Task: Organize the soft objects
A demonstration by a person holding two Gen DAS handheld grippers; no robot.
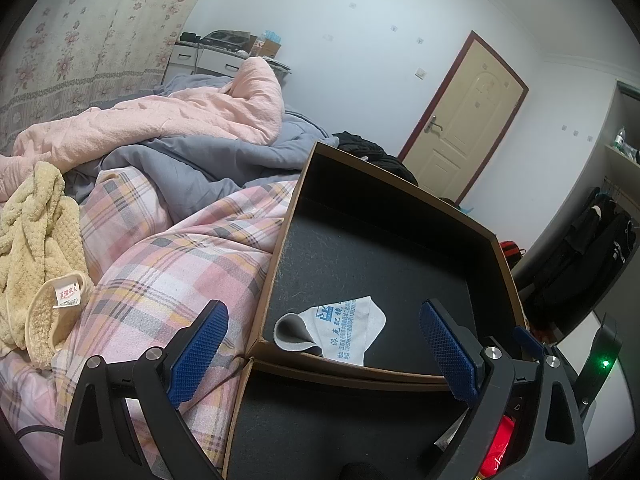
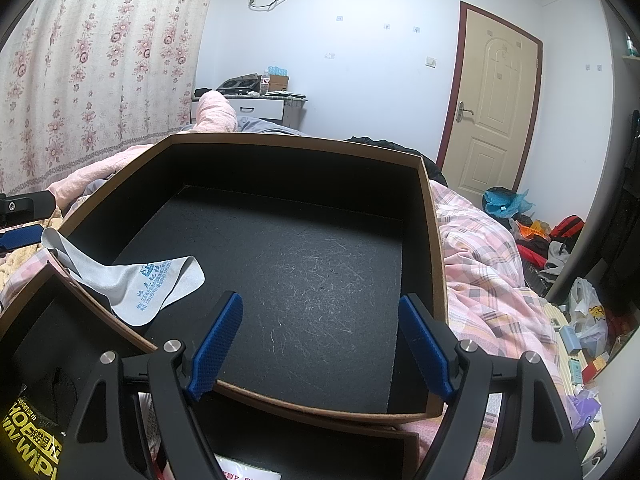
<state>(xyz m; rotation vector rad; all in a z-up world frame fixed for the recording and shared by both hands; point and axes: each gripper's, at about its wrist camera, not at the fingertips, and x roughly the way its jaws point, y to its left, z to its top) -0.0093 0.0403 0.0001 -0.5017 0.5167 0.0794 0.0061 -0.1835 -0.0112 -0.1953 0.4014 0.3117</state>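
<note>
A brown cardboard box with a black felt lining (image 2: pixel 434 240) is being shown resting on a bed covered by a pink plaid quilt (image 1: pixel 168 264). A small grey cleaning cloth with blue printed text (image 2: pixel 140 284) is being seen draped over the box's near-left corner, part inside on the lining, part over the rim. The left claw (image 1: pixel 324 356) is being held wide and empty just above that corner; the right claw (image 2: pixel 320 348) is being held wide and empty over the box's near edge. A second lined box (image 1: pixel 320 420) is lying just in front, touching the first.

A fluffy beige garment with a white label (image 1: pixel 36 256) is lying on the quilt, well left of the box. A pink blanket (image 1: pixel 160 120) and a grey duvet (image 1: pixel 192 160) are being piled behind.

The second box's contents are being cut off by the claws; a yellow-lettered black packet (image 2: pixel 28 436) is only partly readable.

A floral curtain (image 2: pixel 88 60), a cream door (image 2: pixel 496 96) and cluttered floor bags (image 2: pixel 560 236) are bounding the room.
</note>
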